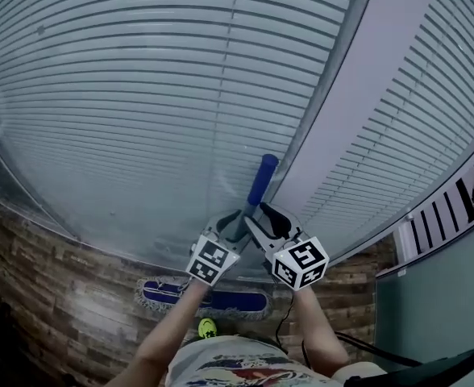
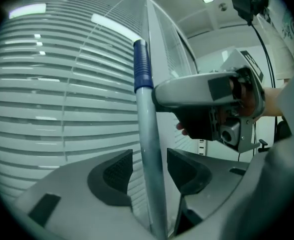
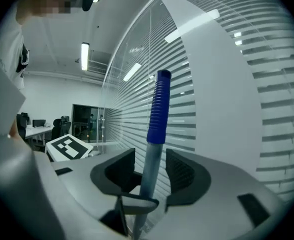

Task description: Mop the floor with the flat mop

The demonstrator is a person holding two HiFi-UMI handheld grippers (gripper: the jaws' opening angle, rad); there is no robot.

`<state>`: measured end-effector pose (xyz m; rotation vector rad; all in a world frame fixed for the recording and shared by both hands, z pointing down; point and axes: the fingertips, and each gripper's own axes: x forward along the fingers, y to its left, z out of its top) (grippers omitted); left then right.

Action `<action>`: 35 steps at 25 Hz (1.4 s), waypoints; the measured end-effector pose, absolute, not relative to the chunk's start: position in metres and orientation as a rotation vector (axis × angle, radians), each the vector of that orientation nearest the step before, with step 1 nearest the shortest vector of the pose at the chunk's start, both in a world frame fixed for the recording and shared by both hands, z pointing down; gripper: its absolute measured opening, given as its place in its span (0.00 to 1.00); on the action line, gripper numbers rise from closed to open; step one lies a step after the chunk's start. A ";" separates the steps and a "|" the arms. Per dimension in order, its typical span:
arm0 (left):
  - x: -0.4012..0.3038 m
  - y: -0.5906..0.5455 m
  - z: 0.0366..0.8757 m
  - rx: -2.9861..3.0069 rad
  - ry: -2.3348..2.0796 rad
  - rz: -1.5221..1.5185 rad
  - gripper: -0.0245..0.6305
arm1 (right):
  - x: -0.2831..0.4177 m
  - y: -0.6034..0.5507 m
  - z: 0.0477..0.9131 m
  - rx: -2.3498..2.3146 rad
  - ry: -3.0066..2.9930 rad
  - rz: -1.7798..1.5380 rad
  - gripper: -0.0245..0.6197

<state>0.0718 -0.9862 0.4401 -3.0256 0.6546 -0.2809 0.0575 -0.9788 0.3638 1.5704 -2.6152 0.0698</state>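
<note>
Left tongs (image 2: 149,168): I see them standing wide open. The mop's pale pole runs up between the two dark pads with a gap on each side, so nothing is gripped.
Right tongs (image 3: 150,171): also open, less widely. The same pole passes between the pads, close to them but not pinched.
Flat mop handle (image 1: 262,181): upright in front of me, grey pole topped by a ribbed blue grip that rises above both tongs.
Mop head (image 1: 205,300): blue pad with a pale fringe, lying flat on the floor below my arms, near the foot of the wall.
Floor (image 1: 56,285): wood-look planks.
Wall (image 1: 140,95): glass panels with fine horizontal stripes, just behind the handle; I cannot tell whether the handle touches it.
Tongs together: side by side, left and right of the pole, at about the same height.
</note>
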 end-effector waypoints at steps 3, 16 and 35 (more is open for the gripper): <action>0.082 -0.993 0.439 -3.031 0.625 -0.299 0.33 | 0.062 -0.993 0.347 1.582 -2.595 0.036 0.31; 0.074 -0.978 0.451 -3.103 0.608 -0.252 0.19 | 0.033 -0.997 0.313 1.468 -2.686 -0.141 0.30; 0.089 -0.758 0.447 -2.945 0.412 -0.321 0.19 | 0.034 -0.761 0.331 1.134 -3.044 0.022 0.25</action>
